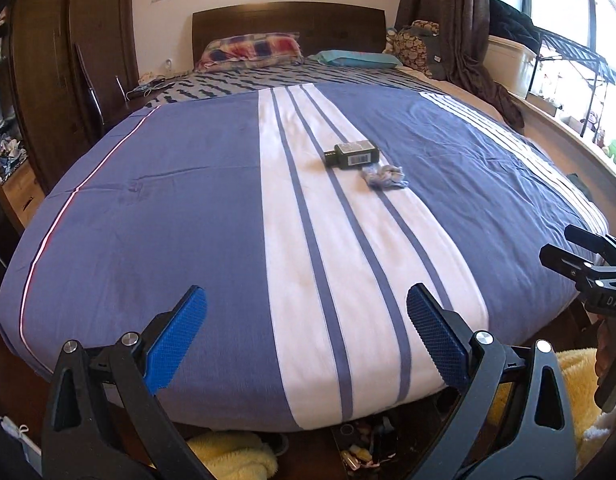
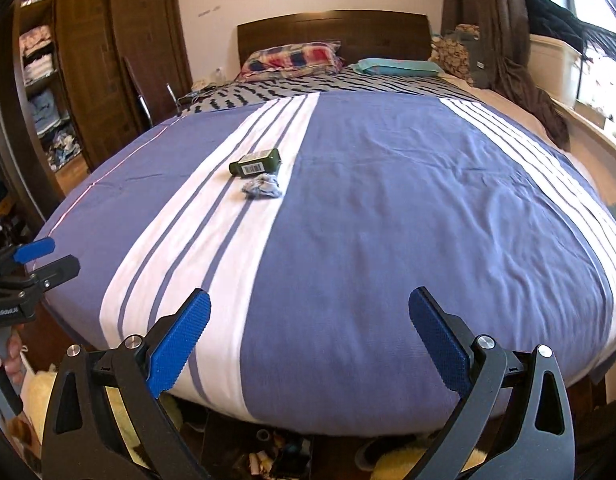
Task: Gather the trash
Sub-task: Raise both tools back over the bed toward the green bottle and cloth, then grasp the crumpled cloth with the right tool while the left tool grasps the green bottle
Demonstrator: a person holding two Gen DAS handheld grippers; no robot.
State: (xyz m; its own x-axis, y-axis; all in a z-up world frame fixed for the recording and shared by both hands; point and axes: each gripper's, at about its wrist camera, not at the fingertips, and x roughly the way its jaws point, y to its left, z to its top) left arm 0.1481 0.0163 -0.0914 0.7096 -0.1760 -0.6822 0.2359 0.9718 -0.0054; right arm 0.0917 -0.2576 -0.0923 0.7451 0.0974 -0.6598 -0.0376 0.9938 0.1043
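Bed (image 1: 188,184) with blue-and-white striped duvet fills both views. Left gripper (image 1: 306,320) and right gripper (image 2: 310,322) hover over the foot end, jaws spread wide, holding nothing. Dark green bottle (image 1: 351,154) lies on its side mid-bed on the white stripe; crumpled tissue (image 1: 384,176) touching it on the near side.
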